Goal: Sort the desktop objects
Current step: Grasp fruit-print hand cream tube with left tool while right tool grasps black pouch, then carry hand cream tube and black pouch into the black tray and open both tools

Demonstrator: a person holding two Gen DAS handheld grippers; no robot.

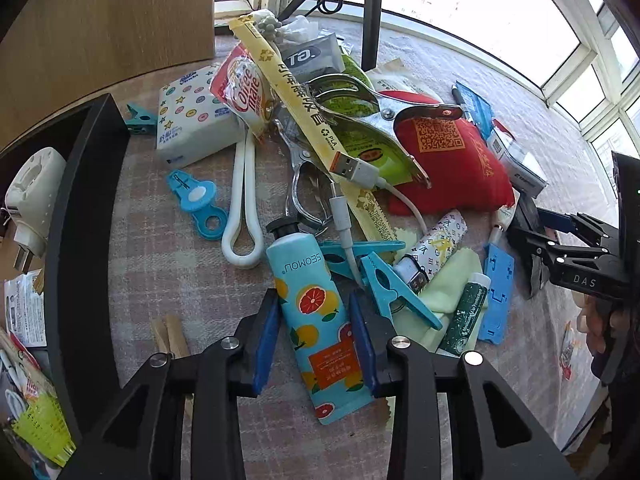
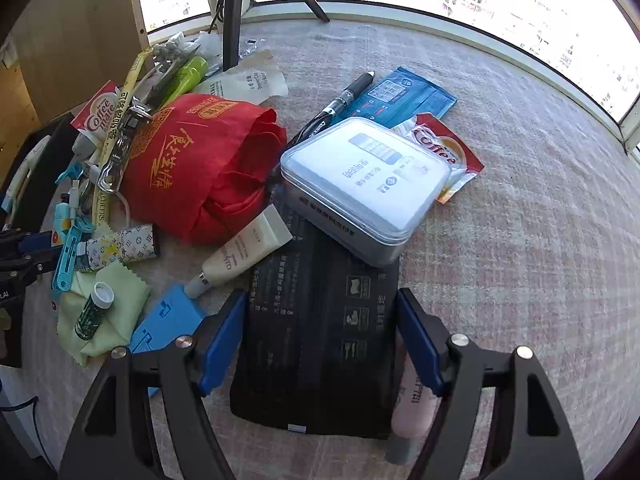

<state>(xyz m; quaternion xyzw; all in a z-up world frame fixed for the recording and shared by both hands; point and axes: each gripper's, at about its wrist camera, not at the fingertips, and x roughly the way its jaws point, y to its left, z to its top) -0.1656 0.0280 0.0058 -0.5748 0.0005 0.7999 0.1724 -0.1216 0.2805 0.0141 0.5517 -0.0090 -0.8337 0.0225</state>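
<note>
Clearly the clutter sits heaped on the checked tablecloth [image 2: 520, 200], the red cloth bag [image 2: 200, 168] bulkiest. Beside it a clear-lidded box [image 2: 360, 184] rests on a black flat packet [image 2: 316, 340], which the right gripper [image 2: 320, 344] straddles with jaws spread wide, gripping nothing. The left gripper [image 1: 316, 336] brackets the fruit-printed tube [image 1: 316, 312], pads close alongside, probably not yet pinching, seemingly lined up for a lift.

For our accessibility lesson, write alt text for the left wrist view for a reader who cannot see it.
The left tongs, open, straddle a light blue hand cream tube printed with orange fruit slices lying on a pale checked tablecloth. Behind it is a cluttered pile: a red fabric pouch, blue plastic clothes pegs and a white USB cable.
</note>
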